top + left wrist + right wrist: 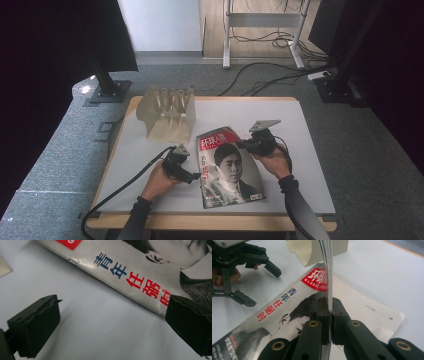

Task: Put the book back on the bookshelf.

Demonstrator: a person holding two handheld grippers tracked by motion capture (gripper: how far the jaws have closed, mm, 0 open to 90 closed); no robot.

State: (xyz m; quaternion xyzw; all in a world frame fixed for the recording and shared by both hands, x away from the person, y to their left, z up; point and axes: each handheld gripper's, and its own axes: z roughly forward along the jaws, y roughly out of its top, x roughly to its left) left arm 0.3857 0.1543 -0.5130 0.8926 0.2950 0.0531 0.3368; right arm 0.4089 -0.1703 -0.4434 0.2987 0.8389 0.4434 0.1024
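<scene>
Right gripper point(330, 315) pinches the magazine point(227, 167) cover's edge; left gripper point(196, 176) gapes beside it

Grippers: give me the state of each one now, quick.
Left gripper: open, holding nothing, beside the magazine.
Right gripper: shut on the magazine's edge.

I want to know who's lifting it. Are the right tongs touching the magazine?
Touching. The right gripper view shows the right tongs shut on the magazine's raised cover edge, pads pressed against both sides of the paper.
</scene>
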